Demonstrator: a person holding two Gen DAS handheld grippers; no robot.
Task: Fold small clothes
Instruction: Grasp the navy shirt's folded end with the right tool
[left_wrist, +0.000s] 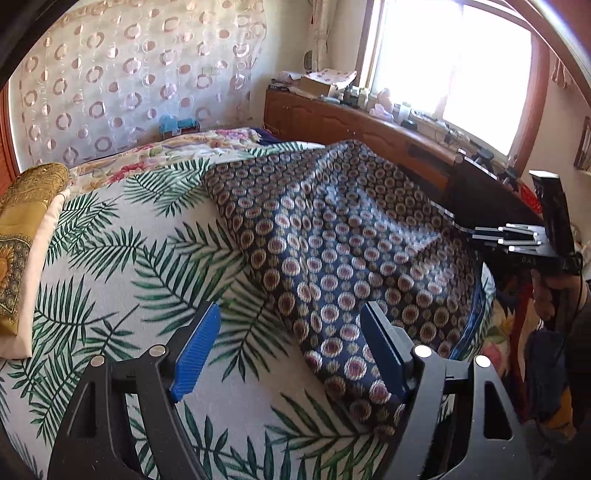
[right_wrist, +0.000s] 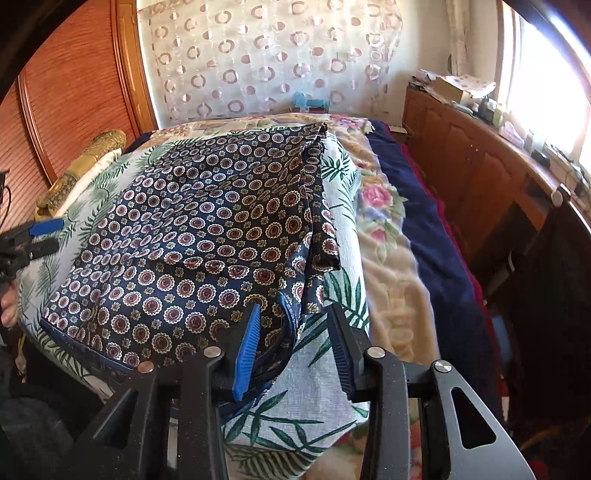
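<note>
A navy garment with a round medallion print (left_wrist: 332, 251) lies spread on a palm-leaf cushion (left_wrist: 122, 266). My left gripper (left_wrist: 291, 332) is open just above the garment's near corner, its blue pads either side of the cloth edge. In the right wrist view the same garment (right_wrist: 199, 236) lies flat with a folded edge on its right. My right gripper (right_wrist: 295, 332) is open over the garment's near right corner and its blue piped hem. The left gripper (right_wrist: 44, 236) shows at the far left edge. The right gripper (left_wrist: 517, 236) shows at the right of the left wrist view.
A gold pillow (left_wrist: 22, 236) lies at the cushion's left. A floral blanket (right_wrist: 384, 236) and navy bedding (right_wrist: 439, 251) lie to the right. A wooden cabinet (right_wrist: 476, 155) with clutter runs under the window. A wooden headboard (right_wrist: 74, 96) and circle-print curtain (right_wrist: 273, 55) stand behind.
</note>
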